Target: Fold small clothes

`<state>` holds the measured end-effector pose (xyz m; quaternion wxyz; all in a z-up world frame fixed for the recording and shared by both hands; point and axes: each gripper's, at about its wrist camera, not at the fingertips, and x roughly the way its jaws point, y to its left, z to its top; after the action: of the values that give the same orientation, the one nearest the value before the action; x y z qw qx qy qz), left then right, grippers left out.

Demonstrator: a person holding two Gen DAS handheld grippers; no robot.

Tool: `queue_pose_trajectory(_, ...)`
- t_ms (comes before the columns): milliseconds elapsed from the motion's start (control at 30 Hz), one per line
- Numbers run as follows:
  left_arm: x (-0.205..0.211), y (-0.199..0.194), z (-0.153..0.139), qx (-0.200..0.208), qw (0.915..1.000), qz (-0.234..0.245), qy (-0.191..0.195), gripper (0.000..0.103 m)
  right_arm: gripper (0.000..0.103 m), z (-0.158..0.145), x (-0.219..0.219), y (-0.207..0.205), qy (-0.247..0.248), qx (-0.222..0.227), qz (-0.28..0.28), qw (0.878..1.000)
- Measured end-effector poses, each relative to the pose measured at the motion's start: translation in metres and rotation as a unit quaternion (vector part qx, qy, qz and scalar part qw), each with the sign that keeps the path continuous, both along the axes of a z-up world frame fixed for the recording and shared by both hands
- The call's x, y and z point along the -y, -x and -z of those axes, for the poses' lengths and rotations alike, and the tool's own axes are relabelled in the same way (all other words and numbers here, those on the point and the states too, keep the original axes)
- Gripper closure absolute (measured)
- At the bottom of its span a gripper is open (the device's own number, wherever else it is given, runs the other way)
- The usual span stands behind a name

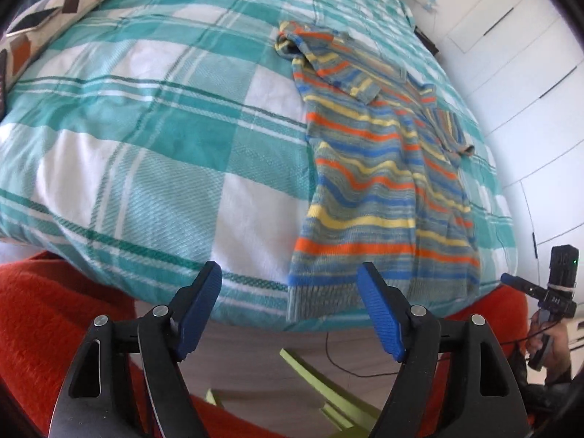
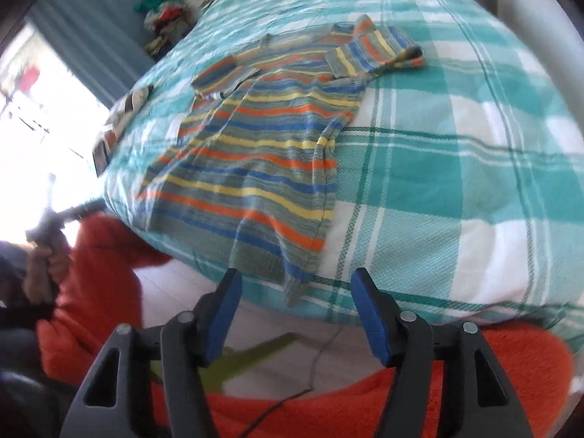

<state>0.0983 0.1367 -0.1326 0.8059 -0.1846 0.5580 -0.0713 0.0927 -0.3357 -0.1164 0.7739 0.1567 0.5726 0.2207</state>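
A small striped sweater, orange, yellow, blue and grey, lies flat on the teal plaid bedspread, its hem hanging at the near edge and both sleeves folded in over the chest. My left gripper is open, nothing between its blue pads, just before the bed edge and left of the hem. In the right wrist view the same sweater runs toward the near edge. My right gripper is open and empty, with the hem's corner just beyond its fingers. The right gripper's body shows at the far right of the left wrist view.
A patterned pillow lies at the bed's far left. White cupboard doors stand to the right. A red fleece garment on the person fills the near foreground. A green frame and a thin cable lie on the floor below.
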Motion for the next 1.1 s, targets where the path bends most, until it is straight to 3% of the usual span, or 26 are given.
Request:
queue_pose_trajectory(100, 0.017, -0.023, 0.034, -0.041, 0.9989, 0.014, -0.017, 0.029, 0.038, 0.050, -0.008, -0.019, -0.044, -0.080, 0.027, 0.995)
queue_pose_trajectory(133, 0.021, -0.026, 0.039, -0.042, 0.9987, 0.013, -0.024, 0.030, 0.048, 0.067, -0.015, -0.024, -0.040, -0.108, 0.022, 0.993)
queue_pose_trajectory(167, 0.023, -0.026, 0.041, -0.039, 0.9988, 0.012, -0.028, 0.044, 0.063, 0.079, -0.023, -0.025, -0.047, -0.126, 0.008, 0.991)
queue_pose_trajectory(200, 0.025, -0.025, 0.040, -0.037, 0.9990, 0.018, -0.019, 0.091, 0.097, 0.084, -0.031, -0.026, -0.056, -0.138, -0.006, 0.989)
queue_pose_trajectory(267, 0.019, -0.020, 0.033, -0.048, 0.9984, 0.020, 0.024, 0.103, 0.098, 0.069, -0.038, -0.023, -0.050, -0.126, -0.015, 0.991)
queue_pose_trajectory(367, 0.007, -0.001, 0.004, -0.022, 0.9997, 0.010, 0.006, 0.103, 0.098, 0.025, -0.029, -0.011, -0.019, -0.098, -0.015, 0.995)
queue_pose_trajectory(467, 0.006, 0.006, 0.000, -0.023, 0.9997, 0.008, -0.010, 0.103, 0.098, 0.007, -0.014, -0.003, 0.030, -0.088, 0.004, 0.996)
queue_pose_trajectory(633, 0.039, 0.003, 0.022, -0.048, 0.9929, 0.045, -0.099, 0.103, 0.098, 0.053, -0.011, -0.016, 0.074, -0.138, 0.017, 0.987)
queue_pose_trajectory(767, 0.033, 0.003, 0.025, -0.051, 0.9911, 0.028, -0.120, 0.103, 0.098, 0.064, -0.012, -0.014, 0.071, -0.154, 0.025, 0.985)
queue_pose_trajectory(933, 0.051, -0.010, 0.055, -0.077, 0.9759, 0.040, -0.201, 0.103, 0.098, 0.083, -0.026, -0.028, 0.108, -0.158, 0.021, 0.981)
queue_pose_trajectory(1100, 0.057, -0.023, 0.059, -0.088, 0.9735, 0.032, -0.208, 0.100, 0.098, 0.089, -0.026, -0.034, 0.123, -0.158, 0.024, 0.980)
